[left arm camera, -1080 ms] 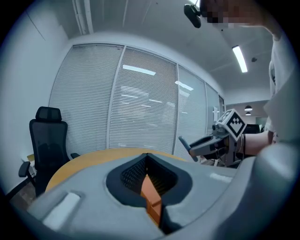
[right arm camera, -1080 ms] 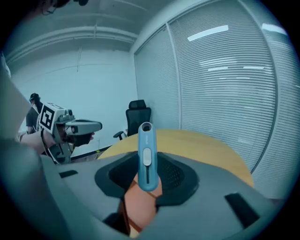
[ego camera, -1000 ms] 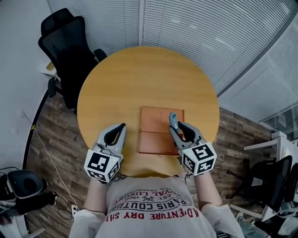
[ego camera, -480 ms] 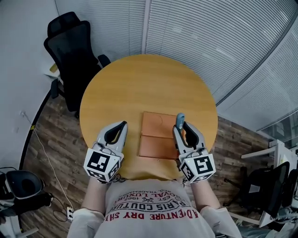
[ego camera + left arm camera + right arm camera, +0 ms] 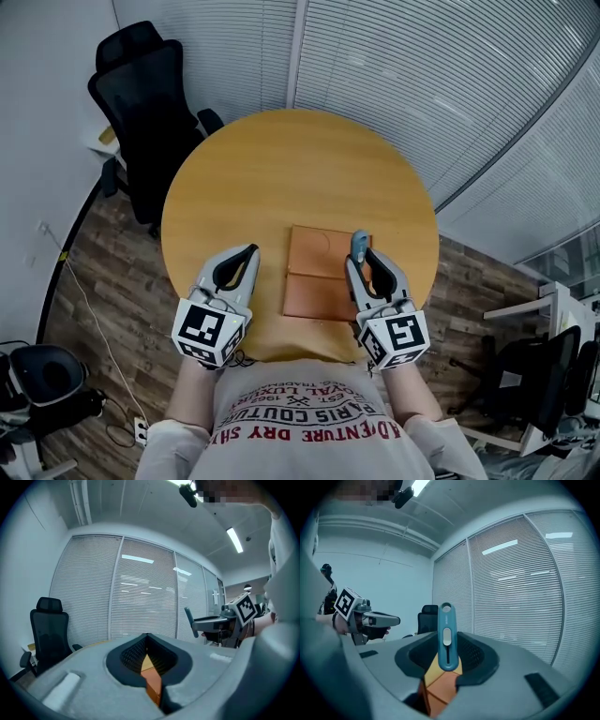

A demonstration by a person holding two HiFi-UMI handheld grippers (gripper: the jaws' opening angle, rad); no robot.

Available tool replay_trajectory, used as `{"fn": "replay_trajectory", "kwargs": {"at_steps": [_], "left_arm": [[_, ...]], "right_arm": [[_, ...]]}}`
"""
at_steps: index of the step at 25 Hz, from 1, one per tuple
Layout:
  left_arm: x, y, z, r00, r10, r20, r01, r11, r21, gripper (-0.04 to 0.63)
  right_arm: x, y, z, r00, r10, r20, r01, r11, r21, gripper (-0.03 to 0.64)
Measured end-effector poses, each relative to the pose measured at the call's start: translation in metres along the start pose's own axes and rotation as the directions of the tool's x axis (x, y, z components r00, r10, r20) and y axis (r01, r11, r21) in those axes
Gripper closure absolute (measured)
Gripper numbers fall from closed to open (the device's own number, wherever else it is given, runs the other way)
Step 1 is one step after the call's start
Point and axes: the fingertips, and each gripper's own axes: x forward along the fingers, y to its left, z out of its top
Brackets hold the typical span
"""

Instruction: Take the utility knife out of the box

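An orange box (image 5: 314, 277) lies opened flat on the round wooden table (image 5: 281, 169), near its front edge. My right gripper (image 5: 361, 255) hovers over the box's right side, shut on a blue utility knife (image 5: 357, 245) that sticks out past its fingertips. In the right gripper view the knife (image 5: 447, 637) stands upright between the jaws, with the box (image 5: 440, 686) below. My left gripper (image 5: 249, 251) is held left of the box, above the table, its tips together and nothing in them. Through its jaws the left gripper view shows the box (image 5: 152, 686).
A black office chair (image 5: 150, 103) stands at the table's far left, and slatted blinds (image 5: 422, 75) line the wall behind. Another chair and a desk (image 5: 534, 356) are at the right. Cables and equipment (image 5: 47, 375) lie on the wooden floor at the left.
My right gripper has risen a little with the knife and tipped it towards level over the box. The left gripper has lifted slightly too.
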Motion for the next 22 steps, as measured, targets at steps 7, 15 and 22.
{"fn": "replay_trajectory", "kwargs": {"at_steps": [7, 15, 22], "left_arm": [[0.002, 0.008, -0.007, 1.0, -0.017, -0.003, 0.017, 1.0, -0.026, 0.6], [0.011, -0.003, -0.007, 1.0, -0.014, -0.001, 0.014, 0.999, -0.052, 0.6], [0.019, -0.024, -0.009, 0.999, -0.046, -0.013, 0.045, 0.998, -0.042, 0.6]], "right_arm": [[0.007, 0.01, -0.006, 1.0, -0.009, -0.016, 0.009, 1.0, 0.01, 0.483], [-0.003, -0.007, -0.015, 0.998, -0.04, -0.045, 0.041, 0.999, 0.034, 0.483], [0.003, -0.007, -0.019, 0.998, -0.021, -0.056, 0.023, 0.999, 0.022, 0.483]]}}
